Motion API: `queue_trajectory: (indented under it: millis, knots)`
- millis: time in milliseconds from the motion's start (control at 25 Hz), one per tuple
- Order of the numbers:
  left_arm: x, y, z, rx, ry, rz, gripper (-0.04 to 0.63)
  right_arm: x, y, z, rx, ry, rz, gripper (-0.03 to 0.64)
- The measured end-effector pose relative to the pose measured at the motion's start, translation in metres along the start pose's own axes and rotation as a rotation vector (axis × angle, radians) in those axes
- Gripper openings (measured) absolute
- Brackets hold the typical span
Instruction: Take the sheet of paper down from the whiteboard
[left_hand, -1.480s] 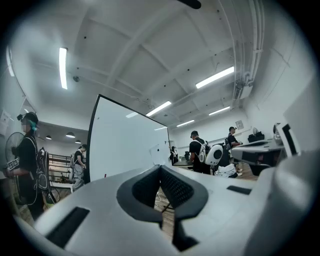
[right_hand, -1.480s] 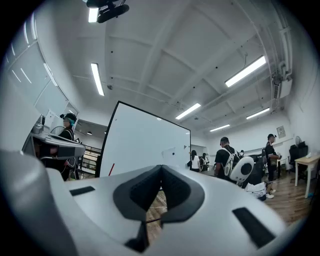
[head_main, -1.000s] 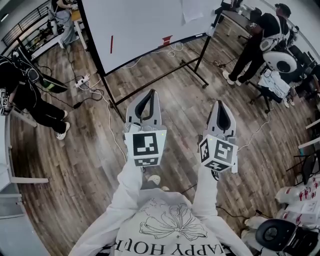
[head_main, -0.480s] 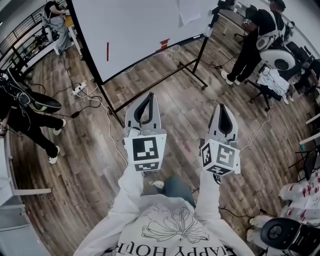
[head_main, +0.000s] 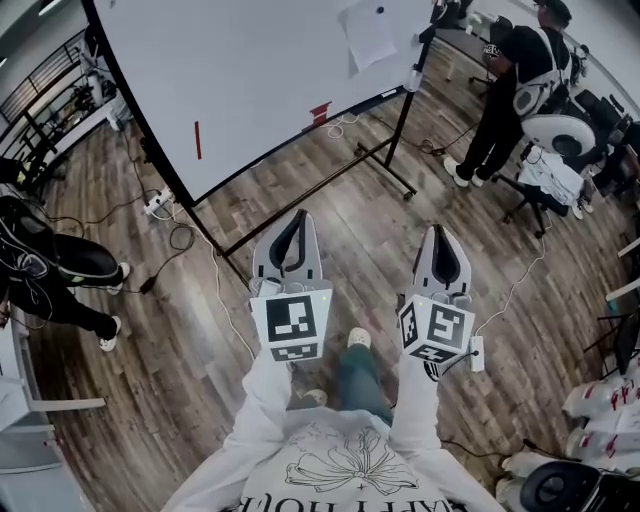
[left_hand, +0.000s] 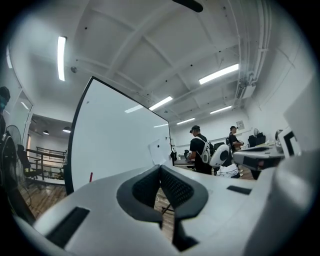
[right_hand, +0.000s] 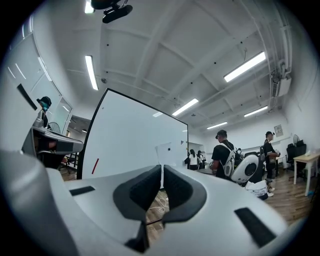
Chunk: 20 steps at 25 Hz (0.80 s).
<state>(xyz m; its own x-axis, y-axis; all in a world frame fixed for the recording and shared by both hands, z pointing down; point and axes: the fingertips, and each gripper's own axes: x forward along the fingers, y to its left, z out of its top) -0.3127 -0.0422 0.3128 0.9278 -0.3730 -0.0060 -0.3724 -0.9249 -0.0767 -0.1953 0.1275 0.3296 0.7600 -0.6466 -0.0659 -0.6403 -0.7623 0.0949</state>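
Paper hangs on whiteboard, well beyond left tool and right tool.

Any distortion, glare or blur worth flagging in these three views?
Head view: strong fisheye, the lower edge of the whiteboard curves; sharp. Left gripper view: dark round vignette, ceiling lights reflect on the whiteboard. Right gripper view: same vignette, no blur.

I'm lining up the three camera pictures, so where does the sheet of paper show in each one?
Head view: the sheet of paper is at the top, right of centre, on the whiteboard.
Left gripper view: near the middle, at the board's right end.
Right gripper view: near the middle, again at the board's right end.
Shared landmark: the red mark low on the board's left side.
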Motion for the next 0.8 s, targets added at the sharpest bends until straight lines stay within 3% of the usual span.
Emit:
queue_trajectory:
  millis: [440, 800]
  knots:
    - [0.152, -0.041, 0.016, 0.013, -0.029, 0.098, 0.006, 0.15, -0.087, 0.0, -0.013, -0.053, 0.124, 0.003]
    - [0.238, -0.061, 0.022, 0.003, -0.033, 0.144, 0.006, 0.237, -0.127, -0.006, -0.009, -0.066, 0.202, 0.003]
